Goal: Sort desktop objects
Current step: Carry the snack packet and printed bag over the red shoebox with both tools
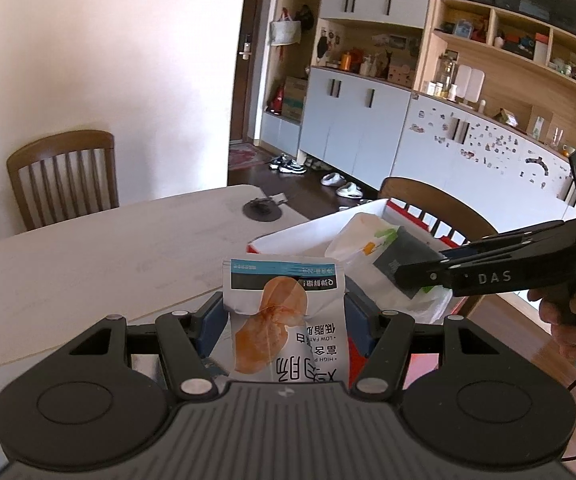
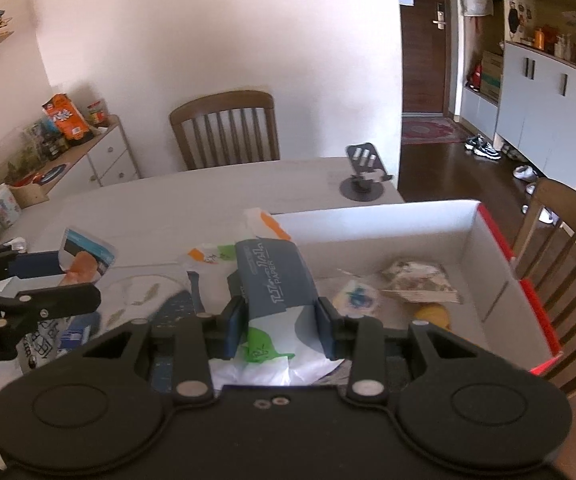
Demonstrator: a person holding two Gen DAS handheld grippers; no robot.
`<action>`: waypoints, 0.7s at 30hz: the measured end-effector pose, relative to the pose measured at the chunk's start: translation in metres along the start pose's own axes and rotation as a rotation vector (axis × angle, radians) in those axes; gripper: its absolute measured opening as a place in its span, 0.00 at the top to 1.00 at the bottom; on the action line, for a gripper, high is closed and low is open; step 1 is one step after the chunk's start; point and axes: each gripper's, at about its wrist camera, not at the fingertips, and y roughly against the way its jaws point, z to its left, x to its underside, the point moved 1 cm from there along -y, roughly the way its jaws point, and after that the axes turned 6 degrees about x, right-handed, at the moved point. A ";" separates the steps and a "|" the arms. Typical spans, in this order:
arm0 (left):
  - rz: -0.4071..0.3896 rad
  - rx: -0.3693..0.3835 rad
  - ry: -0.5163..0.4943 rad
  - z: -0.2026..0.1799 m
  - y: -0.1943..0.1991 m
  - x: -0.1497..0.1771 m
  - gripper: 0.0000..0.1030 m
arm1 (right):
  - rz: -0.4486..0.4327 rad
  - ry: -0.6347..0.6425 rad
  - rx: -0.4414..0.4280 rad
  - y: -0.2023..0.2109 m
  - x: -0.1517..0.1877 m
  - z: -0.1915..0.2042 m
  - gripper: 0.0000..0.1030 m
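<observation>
My left gripper (image 1: 283, 312) is shut on a white snack packet (image 1: 283, 316) printed with an orange food picture, held above the table's near edge. The same packet (image 2: 83, 264) shows at the left of the right wrist view between the left gripper's fingers (image 2: 35, 264). My right gripper (image 2: 279, 312) is shut on a tissue pack (image 2: 275, 280), dark grey-blue and white with green marks. It hangs at the near left rim of the white box with red sides (image 2: 500, 248). In the left wrist view the tissue pack (image 1: 372, 248) hangs over that box (image 1: 288, 236).
The box holds a crumpled wrapper (image 2: 416, 276), a round white packet (image 2: 356, 298) and a yellow item (image 2: 434, 316). A phone stand (image 2: 364, 180) sits at the table's far right edge. Wooden chairs (image 2: 227, 132) stand behind and right of the table. A sideboard (image 2: 87, 152) stands left.
</observation>
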 end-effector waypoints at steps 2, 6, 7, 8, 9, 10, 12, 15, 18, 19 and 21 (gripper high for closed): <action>0.004 0.006 -0.008 -0.007 -0.006 -0.003 0.40 | 0.002 -0.002 0.006 -0.002 0.000 -0.007 0.65; 0.008 0.018 -0.024 -0.019 -0.018 -0.008 0.40 | 0.004 -0.009 0.019 -0.003 0.002 -0.025 0.65; 0.009 0.021 -0.027 -0.021 -0.021 -0.009 0.40 | 0.004 -0.012 0.022 -0.004 0.002 -0.029 0.65; 0.011 0.024 -0.032 -0.023 -0.023 -0.010 0.40 | 0.005 -0.015 0.026 -0.004 0.002 -0.034 0.65; 0.013 0.027 -0.036 -0.025 -0.027 -0.011 0.40 | 0.006 -0.017 0.032 -0.005 0.003 -0.038 0.65; 0.015 0.030 -0.038 -0.027 -0.030 -0.012 0.40 | 0.006 -0.020 0.036 -0.005 0.003 -0.042 0.65; 0.021 0.037 -0.044 -0.031 -0.037 -0.014 0.40 | 0.008 -0.024 0.047 -0.005 0.004 -0.050 0.65; 0.029 0.052 -0.056 -0.036 -0.047 -0.016 0.40 | 0.010 -0.030 0.064 -0.007 0.004 -0.063 0.65; 0.039 0.068 -0.073 -0.044 -0.057 -0.018 0.40 | 0.010 -0.036 0.079 -0.008 0.005 -0.073 0.65; 0.042 0.073 -0.081 -0.046 -0.062 -0.019 0.40 | 0.009 -0.039 0.085 -0.009 0.005 -0.077 0.65; 0.055 0.080 -0.089 -0.050 -0.071 -0.021 0.40 | 0.010 -0.044 0.098 -0.012 0.006 -0.082 0.66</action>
